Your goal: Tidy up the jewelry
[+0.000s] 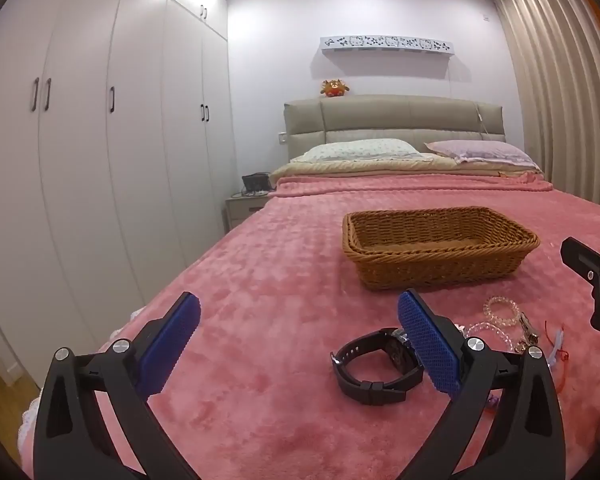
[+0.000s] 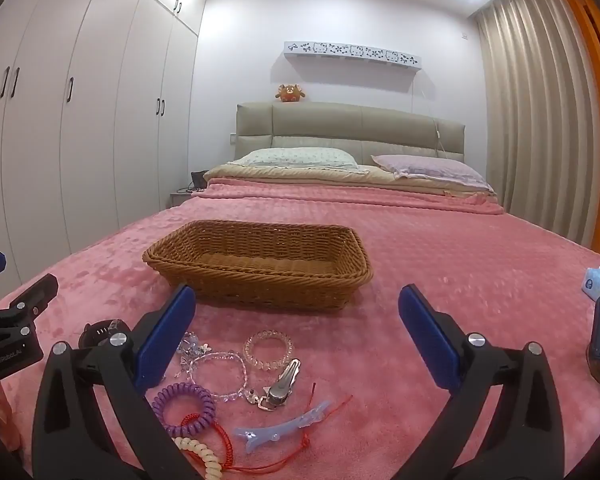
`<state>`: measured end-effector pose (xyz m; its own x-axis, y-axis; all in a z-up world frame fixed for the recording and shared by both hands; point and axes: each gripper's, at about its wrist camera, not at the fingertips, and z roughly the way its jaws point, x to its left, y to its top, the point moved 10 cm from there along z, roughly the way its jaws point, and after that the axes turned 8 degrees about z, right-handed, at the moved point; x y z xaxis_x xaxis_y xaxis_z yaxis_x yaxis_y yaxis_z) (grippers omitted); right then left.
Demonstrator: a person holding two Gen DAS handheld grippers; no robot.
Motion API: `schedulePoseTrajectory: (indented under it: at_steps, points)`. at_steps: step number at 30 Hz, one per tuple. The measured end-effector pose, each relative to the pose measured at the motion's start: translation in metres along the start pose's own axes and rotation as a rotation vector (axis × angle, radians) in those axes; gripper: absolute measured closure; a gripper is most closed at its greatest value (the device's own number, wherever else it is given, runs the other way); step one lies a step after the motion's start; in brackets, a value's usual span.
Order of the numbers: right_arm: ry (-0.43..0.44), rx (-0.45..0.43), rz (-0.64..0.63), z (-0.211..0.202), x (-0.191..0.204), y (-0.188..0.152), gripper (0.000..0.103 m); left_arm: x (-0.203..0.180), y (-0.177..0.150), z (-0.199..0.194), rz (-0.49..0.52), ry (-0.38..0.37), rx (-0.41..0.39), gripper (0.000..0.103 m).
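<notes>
I take the wicker basket [image 2: 260, 264] as my landmark: it sits on the pink blanket [image 2: 440, 248], rigid, light and empty as far as I can see into it. Everything I have to sort lies on the near side of it.

Largest is the black watch [image 1: 374, 364], near and to the left of the basket, lying on its side with the strap closed in a loop. I judge it the heaviest piece, with a stiff rubbery band; I would pinch across the strap, not the face. My left gripper [image 1: 300, 346] hangs over it with jaws fully spread, holding nothing; its right finger hides part of the watch case.

Next, straight in front of the basket, the clear bead bracelets [image 2: 268, 350]: hard, slick beads, probably on elastic, so I would close on one side of the ring. The purple coil tie [image 2: 184, 408] and cream coil [image 2: 200, 460], nearest me, look springy and forgiving.

The metal clip [image 2: 284, 380] and blue hair clip [image 2: 284, 426] are thin and flat in the plush; I expect them to slip, so I would grip across their width. The red cord [image 2: 220, 436] is limp and may snag its neighbours.

My right gripper [image 2: 296, 336] is wide open and empty above this cluster.
</notes>
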<state>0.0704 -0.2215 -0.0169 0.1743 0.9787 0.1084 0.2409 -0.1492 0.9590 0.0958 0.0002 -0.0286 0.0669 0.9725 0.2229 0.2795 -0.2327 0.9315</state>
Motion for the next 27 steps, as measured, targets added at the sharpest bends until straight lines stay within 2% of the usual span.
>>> schedulePoseTrajectory:
  at_steps: [27]
  points:
    - [-0.003, -0.002, -0.010, -0.0003, 0.0023, -0.0010, 0.006, 0.0012, -0.0001, -0.0003, 0.000, -0.001, 0.002, 0.007]
